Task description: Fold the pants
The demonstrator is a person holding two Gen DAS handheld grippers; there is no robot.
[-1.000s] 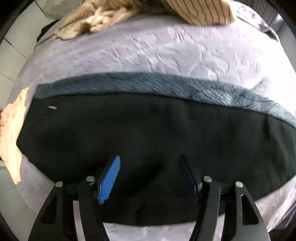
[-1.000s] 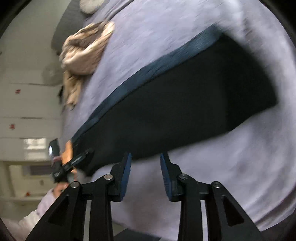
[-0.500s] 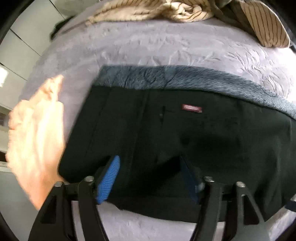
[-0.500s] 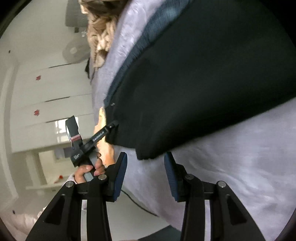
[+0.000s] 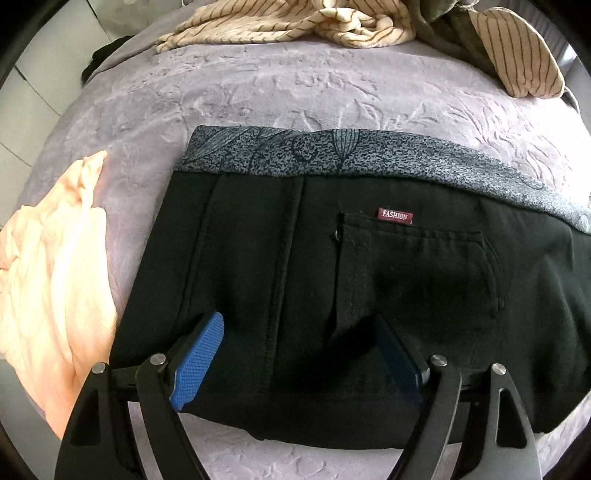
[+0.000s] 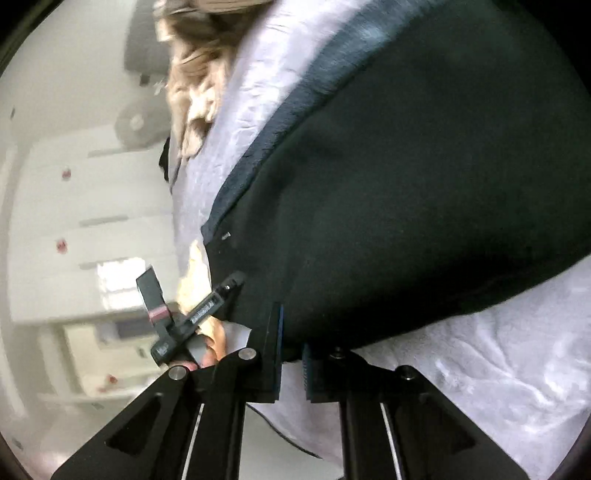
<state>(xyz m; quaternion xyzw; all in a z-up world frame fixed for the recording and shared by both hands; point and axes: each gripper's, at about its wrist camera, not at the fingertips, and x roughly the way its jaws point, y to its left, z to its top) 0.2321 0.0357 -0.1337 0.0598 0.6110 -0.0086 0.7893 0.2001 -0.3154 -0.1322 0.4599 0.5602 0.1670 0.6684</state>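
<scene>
Black pants (image 5: pixel 369 280) lie flat across a lilac bedspread (image 5: pixel 280 96), with a red "FASHION" tag (image 5: pixel 394 215) above a back pocket. A grey patterned band (image 5: pixel 332 155) shows along their far edge. My left gripper (image 5: pixel 295 354) is open, its blue pads (image 5: pixel 199 354) resting on the pants near the waist end. In the right wrist view the pants (image 6: pixel 424 192) fill the upper right. My right gripper (image 6: pixel 291 354) is shut on the near edge of the pants. The left gripper (image 6: pixel 207 306) shows there too, at the far end.
A peach garment (image 5: pixel 55 280) lies left of the pants at the bed edge. Striped cream clothes (image 5: pixel 332 22) are heaped at the far side of the bed. White cupboards (image 6: pixel 74 221) stand beyond the bed edge in the right wrist view.
My right gripper has moved in to the pants' near edge and closed on it. My left gripper has shifted along the pants toward the waist, so the tag and pocket are now central.
</scene>
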